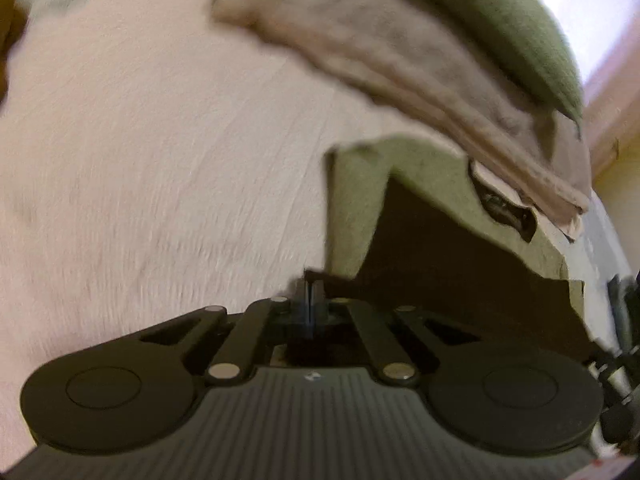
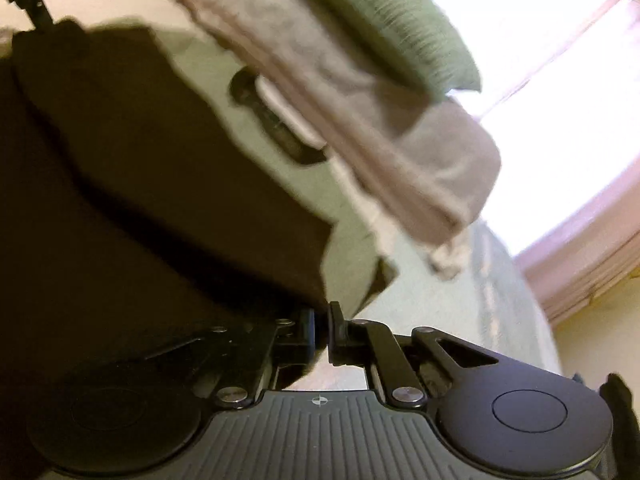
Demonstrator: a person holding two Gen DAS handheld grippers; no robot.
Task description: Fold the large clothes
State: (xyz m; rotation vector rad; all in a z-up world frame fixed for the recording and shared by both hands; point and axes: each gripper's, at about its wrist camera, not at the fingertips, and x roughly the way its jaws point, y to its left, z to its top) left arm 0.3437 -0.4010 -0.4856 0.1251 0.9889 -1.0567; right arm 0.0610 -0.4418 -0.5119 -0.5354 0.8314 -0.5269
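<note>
L wrist view first: pale pink bedspread (image 1: 140,160) fills the whole left side, blurred; the R view barely shows it. Centre, the left gripper (image 1: 310,292) has its fingers pressed together, w/ the corner of the olive-green garment (image 1: 360,208) at their tips. Looks pinched, though blur keeps me from being sure cloth is really between the pads. The garment runs right from there, its underside dark and in shadow (image 1: 460,280), a dark neck opening (image 1: 504,208) near its top edge. Above it, a folded beige cloth (image 1: 400,52) w/ a green ribbed cushion (image 1: 500,20) on top.

R wrist view: dark underside of the same garment (image 2: 140,168) covers the left half, lighter green face beyond, neck opening w/ a white label strip (image 2: 288,116) — the label isn't seen from the L side. The right gripper (image 2: 322,332) has its fingers nearly together, clamped on the garment's lower corner. Further right, the beige folded cloth (image 2: 360,112) and green cushion (image 2: 392,28), then a pale green sheet (image 2: 460,300) and a bright window (image 2: 540,80) w/ pink frame, only in this view.

Garment hangs lifted between both grippers, over the bed. No containers in either view.
</note>
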